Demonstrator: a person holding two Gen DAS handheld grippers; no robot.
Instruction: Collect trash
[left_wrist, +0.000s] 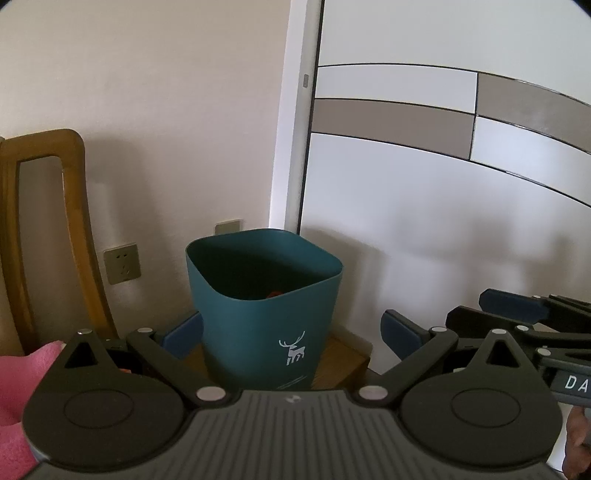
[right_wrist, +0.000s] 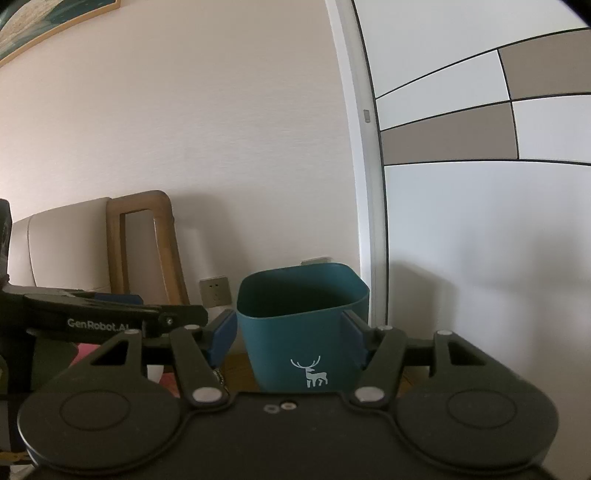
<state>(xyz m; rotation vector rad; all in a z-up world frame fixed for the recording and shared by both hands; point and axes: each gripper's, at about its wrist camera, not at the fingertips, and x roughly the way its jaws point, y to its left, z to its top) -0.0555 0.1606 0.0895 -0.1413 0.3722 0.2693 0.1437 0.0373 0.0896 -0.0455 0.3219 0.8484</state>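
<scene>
Teal bin (left_wrist: 264, 314) stands just beyond both wide-spread grippers.

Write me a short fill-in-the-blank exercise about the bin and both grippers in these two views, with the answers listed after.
1. The white emblem printed on the teal bin shows a ____.
2. The left gripper and the right gripper both have their jaws ____, with nothing held.
3. The wooden chair back stands to the ____ of the bin in both views.
4. The bin has no lid; its top is ____.

Missing words: deer; open; left; open
</scene>
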